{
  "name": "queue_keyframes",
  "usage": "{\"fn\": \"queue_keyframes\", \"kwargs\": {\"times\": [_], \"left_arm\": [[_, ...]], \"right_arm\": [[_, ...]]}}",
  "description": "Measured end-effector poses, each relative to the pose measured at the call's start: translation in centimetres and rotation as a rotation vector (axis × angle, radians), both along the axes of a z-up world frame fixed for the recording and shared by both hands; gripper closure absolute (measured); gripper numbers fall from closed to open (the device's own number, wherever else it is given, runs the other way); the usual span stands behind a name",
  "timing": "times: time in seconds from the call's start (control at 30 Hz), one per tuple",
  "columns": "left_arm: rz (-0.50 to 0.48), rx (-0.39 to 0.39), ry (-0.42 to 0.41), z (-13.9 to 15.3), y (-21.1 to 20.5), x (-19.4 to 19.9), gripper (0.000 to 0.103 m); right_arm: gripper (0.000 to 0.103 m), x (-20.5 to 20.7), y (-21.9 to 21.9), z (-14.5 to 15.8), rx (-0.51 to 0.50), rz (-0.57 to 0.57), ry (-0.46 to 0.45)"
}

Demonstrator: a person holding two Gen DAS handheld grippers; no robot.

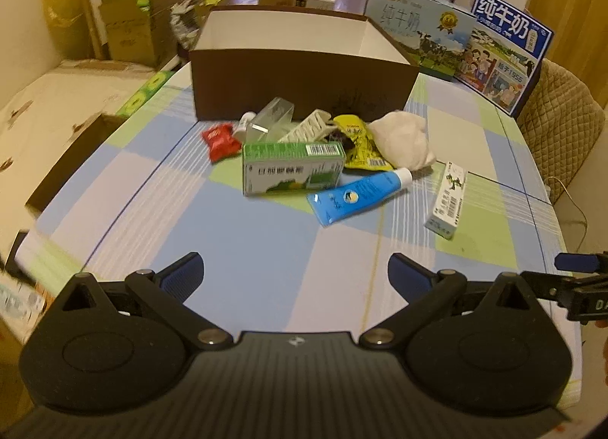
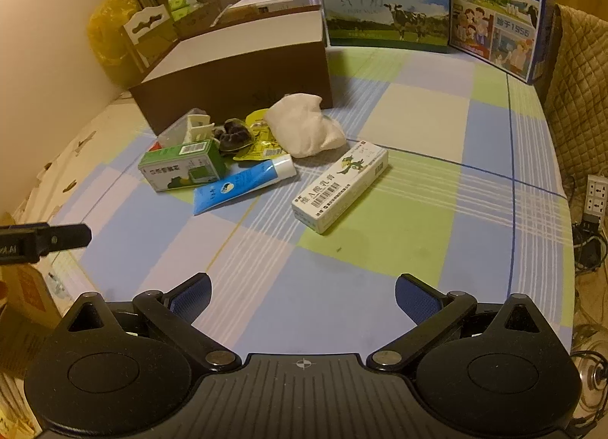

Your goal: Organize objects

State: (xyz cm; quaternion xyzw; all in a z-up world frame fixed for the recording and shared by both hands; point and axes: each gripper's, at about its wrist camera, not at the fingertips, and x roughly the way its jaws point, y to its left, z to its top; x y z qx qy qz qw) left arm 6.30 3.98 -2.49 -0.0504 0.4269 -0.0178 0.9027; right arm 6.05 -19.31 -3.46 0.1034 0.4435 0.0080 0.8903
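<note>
Tabletop scene from both wrist cameras. An open brown box (image 1: 300, 86) with a white interior stands at 12 o'clock on the checked tablecloth (image 1: 266, 249); a cluster of small items lies against its near wall.

Items, left wrist view: a green-and-white carton (image 1: 292, 167) at centre, lying on its long side, long axis running 9 to 3 o'clock, barcode face upward. A blue tube (image 1: 357, 196) lies flat just beside it toward 4 o'clock, white cap pointing to 2 o'clock, crimped end toward 8 o'clock. A white slim carton (image 1: 446, 201) (a small green figure printed on it) lies apart from the cluster toward 3 o'clock; in the right wrist view its long axis runs from 1 to 7 o'clock. A red sachet (image 1: 220, 141) sits at the cluster's 9 o'clock edge, a yellow sachet (image 1: 361, 146) and a white cloth bundle (image 1: 402, 142) toward 1 o'clock. A clear plastic case (image 1: 271, 122) and a white ribbed clip (image 1: 309, 129) rest between the green carton and the box wall. A dark, glossy object (image 2: 233, 135) shows beside the yellow sachet in the right wrist view; what it is cannot be told.

The left gripper (image 1: 296, 268) and right gripper (image 2: 302, 289) both hang at 6 o'clock over bare cloth, jaws spread wide, holding nothing, well apart from every item.

Two milk cartons (image 2: 383, 2) stand behind the box toward 1 o'clock.
</note>
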Motion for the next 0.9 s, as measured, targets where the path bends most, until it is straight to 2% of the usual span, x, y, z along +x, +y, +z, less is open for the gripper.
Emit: {"fn": "queue_keyframes", "kwargs": {"times": [0.27,0.63,0.9], "left_arm": [[-0.141,0.017,-0.01,-1.9,1.9,5.6,0.009],[-0.357,0.064,-0.039,-3.8,3.2,13.2,0.009],[-0.467,0.098,-0.002,-5.8,3.3,17.0,0.012]], "right_arm": [[0.002,1.7,-1.2,-0.6,-0.006,-0.124,0.029],[0.002,3.1,-2.2,-1.3,-0.003,-0.293,0.073],[0.002,3.7,-2.1,-1.9,-0.005,-0.363,0.102]]}}
